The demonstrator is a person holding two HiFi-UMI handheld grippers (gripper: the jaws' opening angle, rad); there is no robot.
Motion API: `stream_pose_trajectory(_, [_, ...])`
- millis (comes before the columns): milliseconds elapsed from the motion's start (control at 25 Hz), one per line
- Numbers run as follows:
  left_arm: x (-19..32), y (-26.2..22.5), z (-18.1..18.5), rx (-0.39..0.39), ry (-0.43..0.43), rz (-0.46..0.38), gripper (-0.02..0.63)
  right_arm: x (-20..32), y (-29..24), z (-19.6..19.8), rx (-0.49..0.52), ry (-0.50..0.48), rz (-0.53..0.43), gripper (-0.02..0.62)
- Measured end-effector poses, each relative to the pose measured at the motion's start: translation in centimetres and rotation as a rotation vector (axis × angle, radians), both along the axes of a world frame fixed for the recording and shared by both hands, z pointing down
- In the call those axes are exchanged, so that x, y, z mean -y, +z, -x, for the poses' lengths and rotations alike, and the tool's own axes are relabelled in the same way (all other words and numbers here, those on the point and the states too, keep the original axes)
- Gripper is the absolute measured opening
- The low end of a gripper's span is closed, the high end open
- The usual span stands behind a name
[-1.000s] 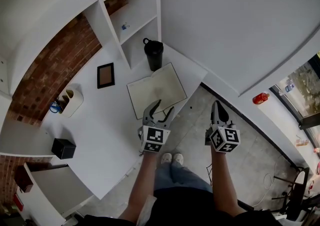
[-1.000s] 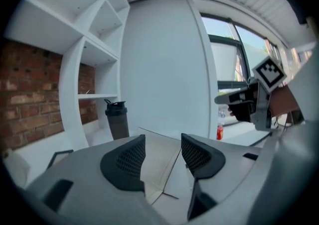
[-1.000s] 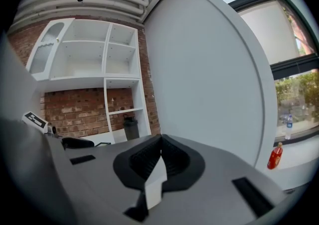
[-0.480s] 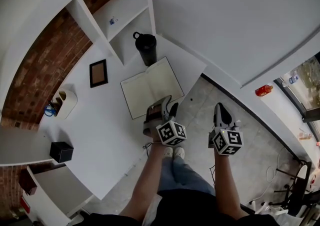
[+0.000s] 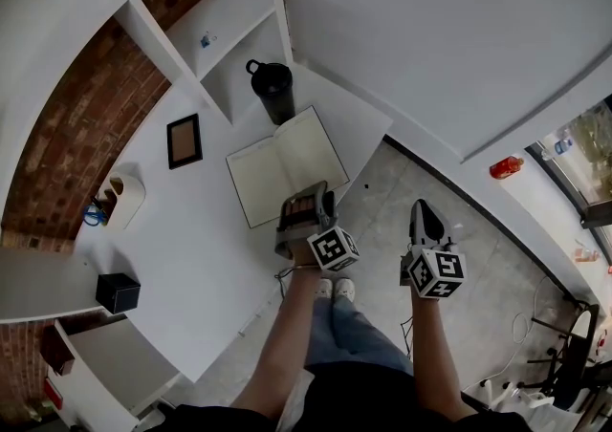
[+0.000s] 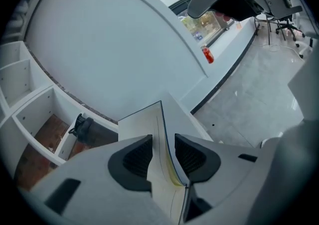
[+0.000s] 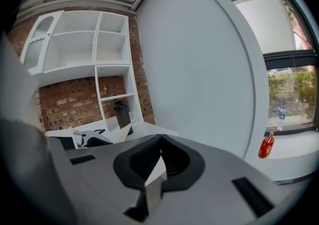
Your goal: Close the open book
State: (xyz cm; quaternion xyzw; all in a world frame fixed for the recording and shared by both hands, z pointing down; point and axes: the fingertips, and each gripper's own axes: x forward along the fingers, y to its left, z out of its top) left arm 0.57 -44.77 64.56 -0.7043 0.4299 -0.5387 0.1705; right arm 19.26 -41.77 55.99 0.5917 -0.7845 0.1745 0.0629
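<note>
Open book (image 5: pixel 282 164) is lying flat on the white surface (image 5: pixel 191 229), with a black bottle (image 5: pixel 272 91) at its 12 o'clock. Left tool (image 5: pixel 306 199) is on the book's near edge, around 5 o'clock. Its jaws have just been closing in, with pages and cover between the pads (image 6: pixel 137 157), but they don't look like they're squeezing yet. Right tool (image 5: pixel 422 212) hangs at 4 o'clock over the floor (image 5: pixel 478 258), jaws together, nothing in them.

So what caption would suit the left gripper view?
Left gripper, jaws just closing, straddles the edge of the open book.
</note>
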Motion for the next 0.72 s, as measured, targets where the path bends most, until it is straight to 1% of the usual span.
stream_pose_trajectory(80, [0.0,0.1,-0.1,0.004,-0.005,-0.004,0.124,-0.1,0.0,-0.2,-0.003,0.0,0.001,-0.002])
stream_pose_trajectory(160, [0.2,0.0,-0.1,0.003,-0.012,-0.016,0.096,-0.1,0.1,-0.3,-0.004,0.0,0.002,-0.002])
stream_pose_trajectory(320, [0.2,-0.1,0.0,-0.026,-0.035,-0.025,0.066,-0.1,0.3,-0.6,-0.002,0.001,0.007,-0.002])
stream_pose_trajectory(400, [0.1,-0.5,0.2,-0.063,-0.054,-0.033,0.051,-0.1,0.4,-0.7,0.0,0.0,0.01,-0.002])
stream_pose_trajectory(520, [-0.3,-1.6,0.9,-0.137,-0.091,-0.069,0.049,-0.1,0.5,-0.6,0.003,-0.007,0.015,-0.002])
stream_pose_trajectory(720, [-1.4,-3.1,2.7,-0.232,-0.145,-0.119,0.044,0.0,0.5,1.0,0.011,-0.04,0.02,-0.002])
